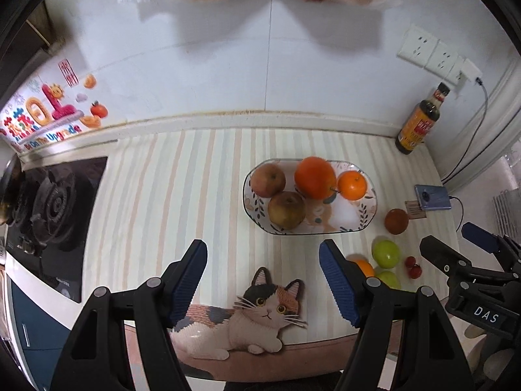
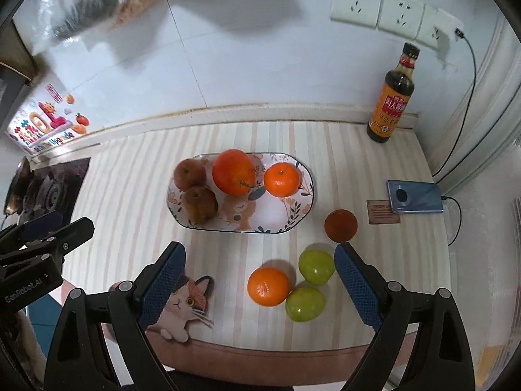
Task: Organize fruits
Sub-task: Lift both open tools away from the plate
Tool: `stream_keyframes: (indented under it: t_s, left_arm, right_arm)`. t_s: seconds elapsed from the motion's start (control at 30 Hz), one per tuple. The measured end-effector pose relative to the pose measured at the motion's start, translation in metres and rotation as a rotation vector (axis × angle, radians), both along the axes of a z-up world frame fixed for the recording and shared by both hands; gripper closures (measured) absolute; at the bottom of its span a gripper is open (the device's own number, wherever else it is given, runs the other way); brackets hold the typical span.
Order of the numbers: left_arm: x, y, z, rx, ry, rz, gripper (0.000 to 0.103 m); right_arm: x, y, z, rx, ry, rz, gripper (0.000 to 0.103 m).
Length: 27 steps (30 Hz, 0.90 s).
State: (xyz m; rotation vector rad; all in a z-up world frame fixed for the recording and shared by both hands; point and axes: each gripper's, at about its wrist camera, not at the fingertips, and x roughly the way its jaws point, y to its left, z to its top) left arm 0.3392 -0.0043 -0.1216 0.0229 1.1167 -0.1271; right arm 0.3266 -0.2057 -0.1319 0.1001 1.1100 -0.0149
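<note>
An oval patterned plate point(image 1: 364, 218) point(image 2: 293, 221) holds two brownish apples point(image 1: 286, 210) point(image 2: 199, 204), a large orange point(image 1: 315, 177) point(image 2: 233, 172) and a small orange point(image 1: 352, 185) point(image 2: 281, 179). On the striped cloth to its right lie a dark red fruit point(image 2: 340, 224) point(image 1: 396, 221), two green fruits point(image 2: 316, 266) point(image 1: 386, 253), a loose orange point(image 2: 268, 286) and small red cherries point(image 1: 413, 266). My left gripper point(image 1: 263, 280) is open and empty, near the counter's front edge. My right gripper point(image 2: 260, 283) is open and empty, above the loose orange and green fruits.
A dark sauce bottle point(image 2: 392, 97) stands at the back right by the wall. A blue phone point(image 2: 415, 196) with a cable lies on the right. A gas stove point(image 1: 52, 215) is at the left. A cat-shaped mat point(image 1: 241, 319) lies at the front edge.
</note>
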Motion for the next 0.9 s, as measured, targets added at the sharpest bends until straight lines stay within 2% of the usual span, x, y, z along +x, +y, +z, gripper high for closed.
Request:
stream_keyframes:
  t_s: [0.27,0.53,0.63,0.77,0.9]
  left_arm:
    - [-0.020,-0.002,0.025,-0.024,-0.043,-0.003,0.033]
    - [-0.027,-0.011,0.025,-0.018,-0.049,-0.007,0.033]
    - [-0.024,-0.015,0.019,-0.018,-0.026,-0.008,0.033]
    - [-0.016,-0.023,0.003,-0.030,0.016,-0.001,0.033]
    - [-0.007,-0.040,-0.025,-0.011,0.061,-0.014,0.033]
  right_arm:
    - [-0.022,-0.001,0.031,0.020,-0.039,-0.012,0.008]
    - [-0.031,-0.009,0.034,0.070,-0.046,-0.033,0.008]
    - [-0.031,-0.013,0.032,0.087,-0.047,-0.043,0.004]
    - [-0.031,-0.029,0.023,0.124,-0.039,-0.080,0.003]
    - [-0.028,-0.060,-0.007,0.140,0.029,-0.148,0.003]
